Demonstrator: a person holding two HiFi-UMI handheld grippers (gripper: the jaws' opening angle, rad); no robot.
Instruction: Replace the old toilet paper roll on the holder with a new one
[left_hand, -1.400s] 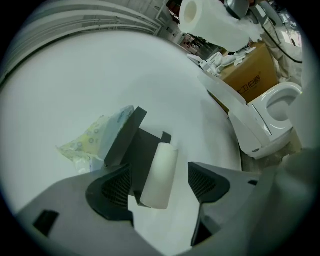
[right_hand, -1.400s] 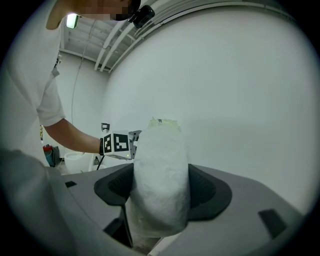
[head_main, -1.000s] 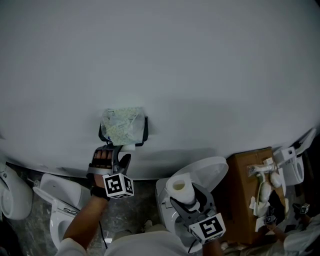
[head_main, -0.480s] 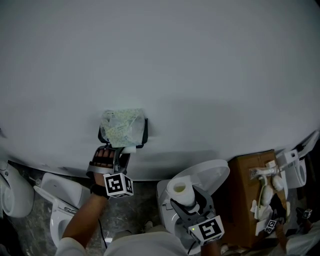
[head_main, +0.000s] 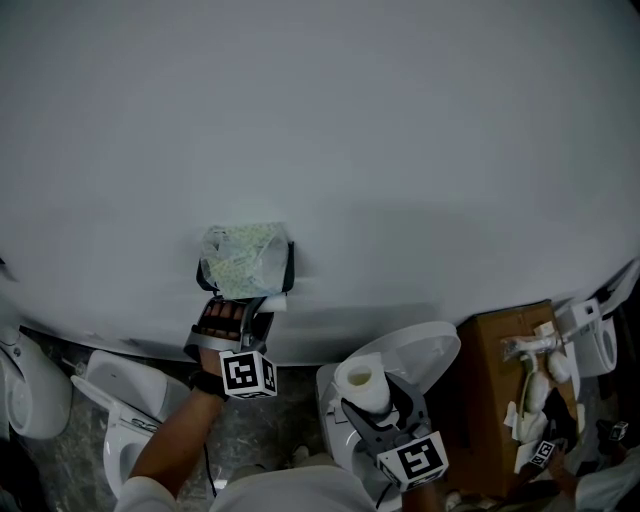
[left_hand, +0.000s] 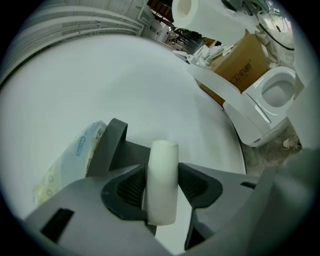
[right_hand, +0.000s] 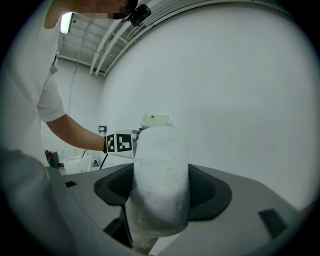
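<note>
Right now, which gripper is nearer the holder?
Left gripper: its jaws just closed on the old core at the holder; right gripper holds the new roll, apart, below-right.

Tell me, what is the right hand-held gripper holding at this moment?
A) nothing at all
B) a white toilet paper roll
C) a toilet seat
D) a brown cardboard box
B: in its own view the right hand-held gripper has both pads pressed against a full white toilet paper roll, which the head view also shows standing up from its jaws.
</note>
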